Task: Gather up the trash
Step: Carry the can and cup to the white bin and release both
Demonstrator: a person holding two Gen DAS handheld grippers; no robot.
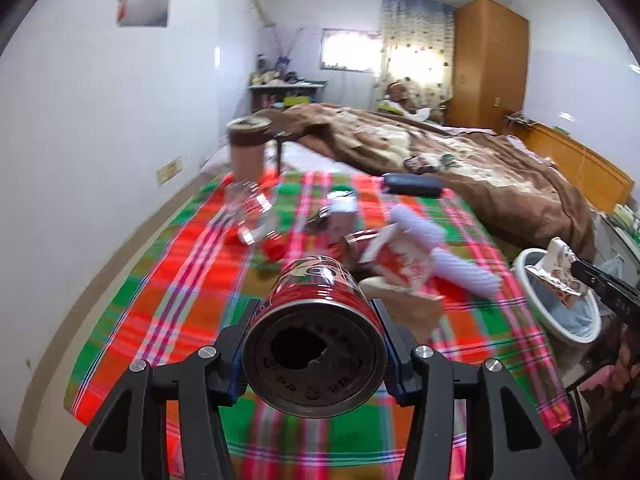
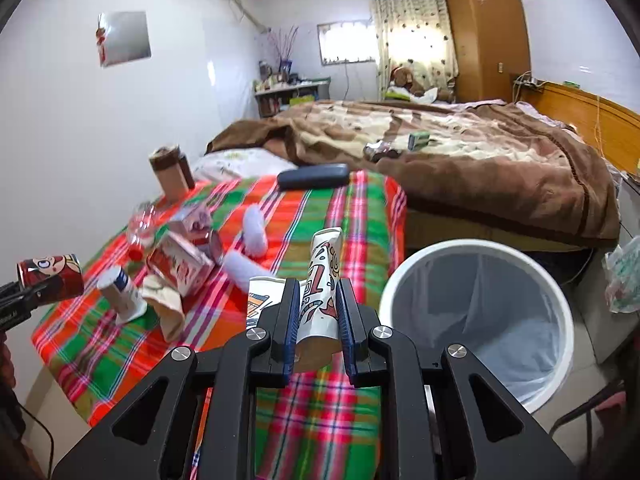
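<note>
- While a plaid cloth (image 2: 320, 420) in red, green and pink covers the near surface of a bedroom, the left gripper (image 1: 315, 334) grasps a red can (image 1: 316, 320) by its sides, the can's base turned to the camera and raised above the cloth.
- Seen from the right wrist, that same red can (image 2: 52, 276) hangs at the far left edge, clear of the cloth, with the left gripper (image 2: 36, 290) clamped on it.
- Clenched on a crushed paper cup (image 2: 322, 292) printed with cartoon patterns, the right gripper (image 2: 318, 320) holds it upright just left of a white trash bin (image 2: 472, 248) lined with a pale bag.
- From the left wrist, the paper cup (image 1: 558, 276) shows over the bin's (image 1: 528, 264) rim, in the right gripper (image 1: 580, 276).
- Litter lies on the cloth: a red-and-white carton (image 2: 180, 264), a clear plastic bottle (image 2: 142, 226), a small white bottle (image 2: 122, 294), a flattened beige cup (image 2: 166, 306) and white fuzzy rolls (image 2: 254, 230).
- A brown lidded cup (image 2: 170, 174) stands at the far corner, a dark case (image 2: 314, 176) near the far edge.
- Beyond, a brown blanket (image 2: 460, 160) covers a bed.
</note>
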